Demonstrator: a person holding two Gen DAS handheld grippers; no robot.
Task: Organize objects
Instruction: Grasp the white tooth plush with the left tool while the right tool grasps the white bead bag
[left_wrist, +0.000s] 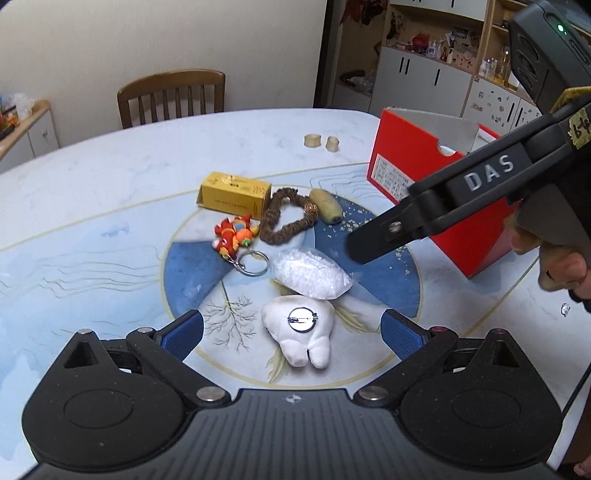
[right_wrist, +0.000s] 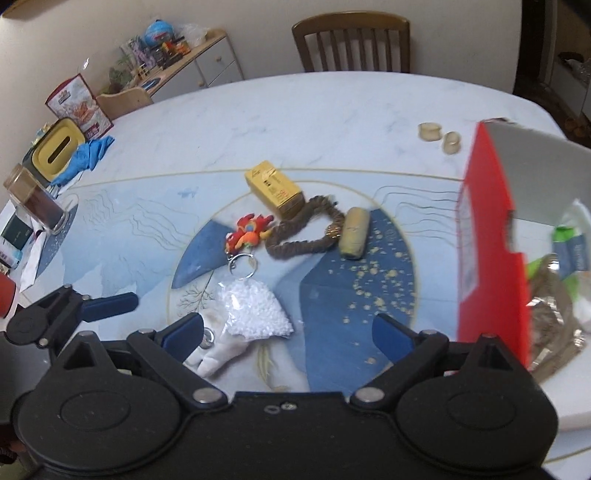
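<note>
— Left claw (left_wrist: 291, 332) is wide open and holds nothing; the white plush (left_wrist: 299, 336) lies straight between its blue pads (left_wrist: 183, 334), on the table (left_wrist: 110, 177). Do you see it also?

— Yes. Right claw (right_wrist: 290, 332) is also spread wide and empty. From the plush, it is a little to the right side and above; the left one is clearly nearer, I think.

— How does the plush lie?

— It is tooth-shaped, back side up, with a round metal pin (left_wrist: 303, 318) on it. Its long axis runs toward the left claw, the two roots pointing to the camera. So the pads can close across its narrow width, in my judgement.

— And the other things?

— Just beyond the plush, touching it, is a clear bag (left_wrist: 312, 273) of white beads. Further beyond are a red keychain (left_wrist: 236, 234), a brown scrunchie (left_wrist: 286, 219), a yellow box (left_wrist: 232, 195) and a tan roll (left_wrist: 325, 205). The red box (left_wrist: 410, 155) stands open to the right of the plush, well apart; some packets are already inside.

— Any writing?

— "DAS" on the right claw's arm. The tape label beside it and the red box sticker are too small to read.
</note>
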